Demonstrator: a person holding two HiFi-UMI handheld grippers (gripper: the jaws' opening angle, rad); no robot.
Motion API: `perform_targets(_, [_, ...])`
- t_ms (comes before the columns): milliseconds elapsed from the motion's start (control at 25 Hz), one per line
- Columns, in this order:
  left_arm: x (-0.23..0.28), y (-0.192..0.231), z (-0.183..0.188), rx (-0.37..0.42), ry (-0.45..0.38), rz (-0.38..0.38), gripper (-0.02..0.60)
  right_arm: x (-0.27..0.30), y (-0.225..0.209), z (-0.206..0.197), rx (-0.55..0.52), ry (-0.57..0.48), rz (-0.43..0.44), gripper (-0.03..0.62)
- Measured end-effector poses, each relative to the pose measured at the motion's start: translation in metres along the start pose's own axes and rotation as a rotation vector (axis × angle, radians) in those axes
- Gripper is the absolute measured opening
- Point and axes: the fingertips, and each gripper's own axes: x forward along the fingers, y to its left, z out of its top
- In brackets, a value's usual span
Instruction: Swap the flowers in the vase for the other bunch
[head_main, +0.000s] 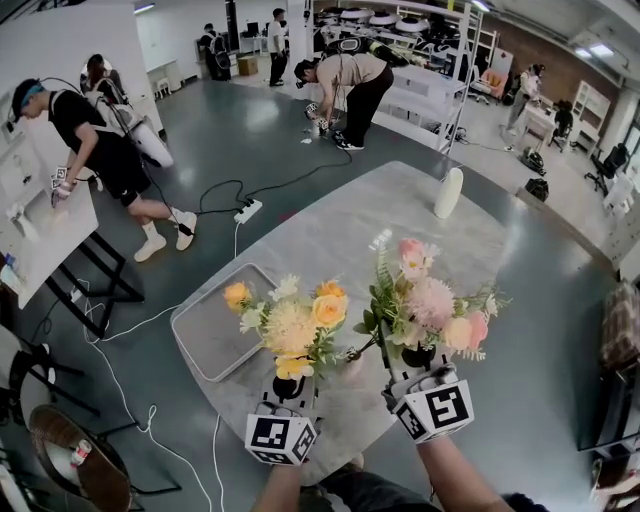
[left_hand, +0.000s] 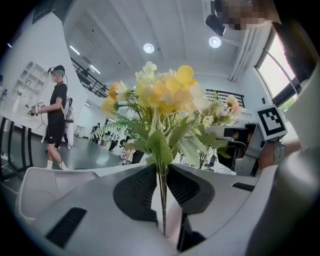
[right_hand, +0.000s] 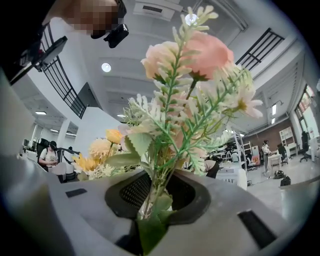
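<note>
Left claw (head_main: 289, 388) clamps my yellow bunch (head_main: 293, 322) by its stems, right claw (head_main: 417, 358) the pink bunch (head_main: 430, 300).
I see both low in frame over the table (head_main: 330, 230); vase (head_main: 449, 193) stands upper right, well apart.

Two flower bunches, lower centre: one yellow bunch (head_main: 292, 322), one pink bunch (head_main: 428, 300). Two grippers below them: left gripper (head_main: 289, 386), right gripper (head_main: 418, 358). One white vase (head_main: 449, 193), right of centre. One grey tray (head_main: 212, 338), lower left. One power strip (head_main: 247, 211).
</note>
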Motion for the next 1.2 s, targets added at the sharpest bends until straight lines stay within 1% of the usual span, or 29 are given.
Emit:
perform_targets(160, [-0.002,0.003,-0.004,-0.002,0.005,-0.002,0.072,0.000,-0.002,0.001,0.024,-0.013,-0.012,0.101])
perform_targets(320, [0.000,0.006,-0.005,-0.011,0.009,0.006,0.072,0.003,-0.003,-0.006,0.017,0.001,-0.005,0.101])
perform_targets(640, [0.005,0.000,-0.004,-0.021,0.011,0.019,0.072,-0.001,-0.002,-0.048,0.005,0.072,0.017,0.101])
perform_targets(920, [0.000,0.000,-0.014,-0.027,0.023,0.031,0.072,-0.003,0.015,-0.078,0.000,0.107,0.047,0.101])
perform_targets(1200, [-0.018,0.009,-0.025,-0.034,0.030,0.041,0.072,-0.007,0.033,-0.104,-0.009,0.130,0.050,0.101])
